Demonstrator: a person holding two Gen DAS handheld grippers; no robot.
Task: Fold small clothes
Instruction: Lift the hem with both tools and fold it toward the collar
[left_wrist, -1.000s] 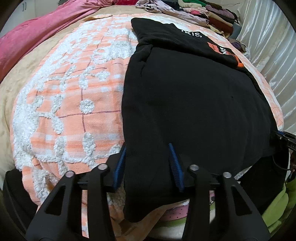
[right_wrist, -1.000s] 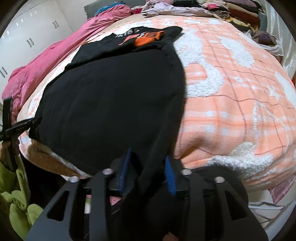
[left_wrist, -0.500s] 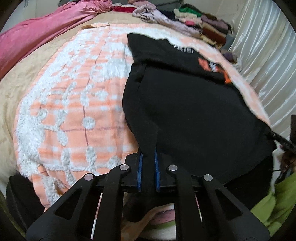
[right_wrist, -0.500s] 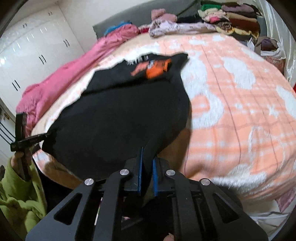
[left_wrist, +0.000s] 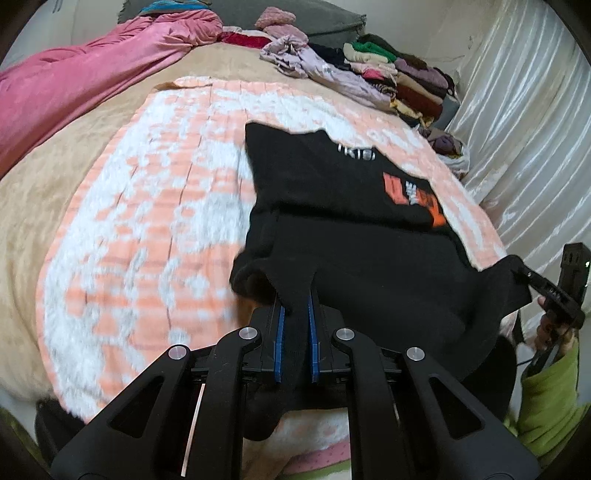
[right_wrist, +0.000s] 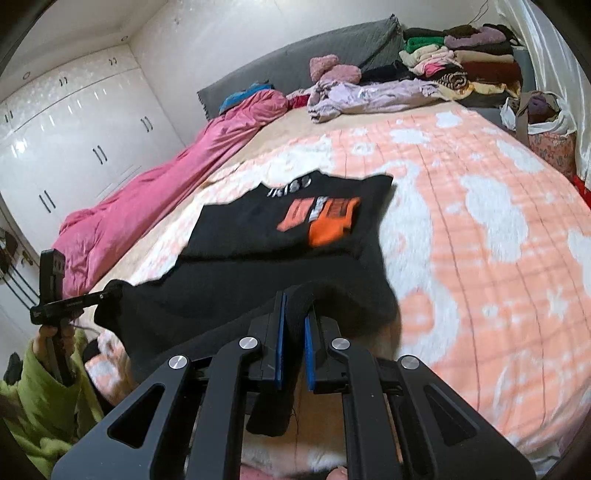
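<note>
Both grippers, left (left_wrist: 295, 332) and right (right_wrist: 293, 339), are clamping the near corners of the black shirt (left_wrist: 351, 236) lying on the orange blanket (left_wrist: 147, 229), apparently lifting the hem; next, carrying it evenly toward the collar.

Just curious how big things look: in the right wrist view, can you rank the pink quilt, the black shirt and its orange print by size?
1. black shirt and pink quilt: similar, and the shirt lies nearer, so unsure.
2. orange print, clearly smallest.

A grey headboard (right_wrist: 295, 70) backs the bed, white wardrobes (right_wrist: 74, 122) beside it, shiny curtain (left_wrist: 517, 110) opposite.
</note>
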